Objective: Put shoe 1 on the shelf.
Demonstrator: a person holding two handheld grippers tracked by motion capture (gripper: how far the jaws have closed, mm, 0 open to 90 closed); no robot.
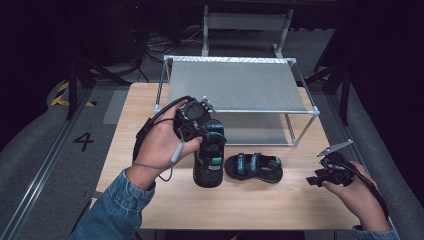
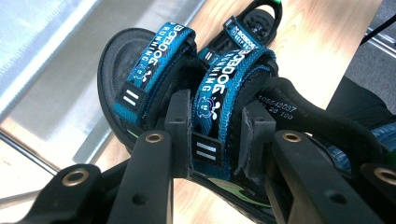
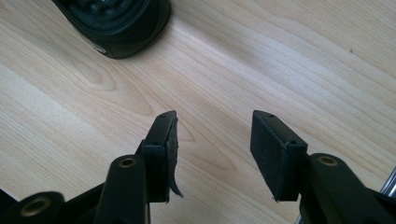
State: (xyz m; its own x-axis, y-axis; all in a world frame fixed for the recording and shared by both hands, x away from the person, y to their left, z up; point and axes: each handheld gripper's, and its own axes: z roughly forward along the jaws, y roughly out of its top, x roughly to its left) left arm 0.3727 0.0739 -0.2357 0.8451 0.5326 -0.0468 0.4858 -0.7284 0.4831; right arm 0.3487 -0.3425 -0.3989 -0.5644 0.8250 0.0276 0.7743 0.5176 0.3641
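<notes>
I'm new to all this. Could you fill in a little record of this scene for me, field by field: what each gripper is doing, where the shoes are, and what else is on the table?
Left gripper: shut on a blue strap of the held sandal, which hangs toe-down at the table
Right gripper: open, nothing between its jaws, low over bare wood
Second sandal: lies flat on the table, right of the held one
Rack: metal frame with grey shelves, at the far side
Table: light wood
</notes>
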